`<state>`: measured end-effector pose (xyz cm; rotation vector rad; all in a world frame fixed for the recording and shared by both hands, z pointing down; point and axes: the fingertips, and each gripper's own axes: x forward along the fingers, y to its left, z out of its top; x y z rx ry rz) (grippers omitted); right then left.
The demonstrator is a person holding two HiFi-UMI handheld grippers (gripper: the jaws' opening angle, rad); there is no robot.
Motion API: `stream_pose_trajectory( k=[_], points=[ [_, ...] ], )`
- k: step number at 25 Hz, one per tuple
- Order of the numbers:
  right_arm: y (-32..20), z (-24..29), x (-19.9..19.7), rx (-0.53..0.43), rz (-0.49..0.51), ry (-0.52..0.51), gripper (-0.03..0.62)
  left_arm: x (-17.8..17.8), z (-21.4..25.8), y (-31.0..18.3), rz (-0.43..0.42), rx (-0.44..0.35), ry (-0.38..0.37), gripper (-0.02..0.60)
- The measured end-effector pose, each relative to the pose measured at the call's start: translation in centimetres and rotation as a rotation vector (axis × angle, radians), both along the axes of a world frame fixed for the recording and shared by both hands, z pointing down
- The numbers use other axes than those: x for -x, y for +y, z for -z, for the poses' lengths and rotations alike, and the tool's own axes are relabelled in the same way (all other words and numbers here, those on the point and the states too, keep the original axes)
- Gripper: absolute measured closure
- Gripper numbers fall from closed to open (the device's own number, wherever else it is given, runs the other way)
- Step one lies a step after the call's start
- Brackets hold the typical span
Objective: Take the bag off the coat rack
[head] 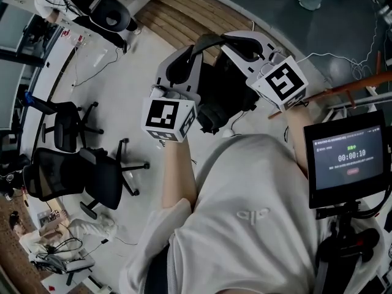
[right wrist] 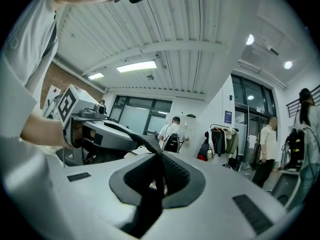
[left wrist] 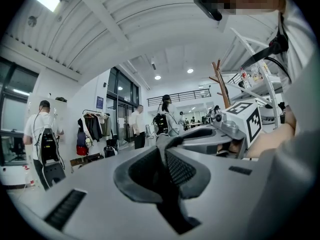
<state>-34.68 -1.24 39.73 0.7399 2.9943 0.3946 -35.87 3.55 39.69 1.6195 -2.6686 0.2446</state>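
Note:
In the head view both grippers are raised in front of the person's chest. A black bag (head: 217, 97) hangs below and between them. Its black strap (head: 208, 40) arches from my left gripper (head: 185, 59) to my right gripper (head: 231, 40). The left gripper (left wrist: 164, 156) has its pads closed on the strap (left wrist: 172, 204), which runs down between them. The right gripper (right wrist: 159, 171) is likewise shut on the strap (right wrist: 132, 136), which leads off toward the other gripper. A brown wooden coat rack (left wrist: 220, 81) stands behind; one of its arms (head: 361, 83) shows at the right.
Two black office chairs (head: 98, 176) (head: 67, 124) stand on the floor at the left. A tablet showing a timer (head: 349, 158) is mounted at the right. Several people and a clothes rail (left wrist: 92, 126) are farther off in the room.

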Motion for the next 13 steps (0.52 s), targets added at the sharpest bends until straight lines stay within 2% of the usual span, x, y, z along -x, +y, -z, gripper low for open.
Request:
stream_pose_trajectory(
  k=[7, 13],
  points=[
    [-0.3, -0.7, -0.4, 0.011, 0.019, 0.006, 0.551, -0.5, -0.8, -0.5, -0.028, -0.009, 0.03, 0.538],
    [0.8, -0.1, -0.3, 0.015, 0.017, -0.001, 0.55, -0.4, -0.2, 0.7, -0.031, -0.009, 0.027, 0.538]
  ],
)
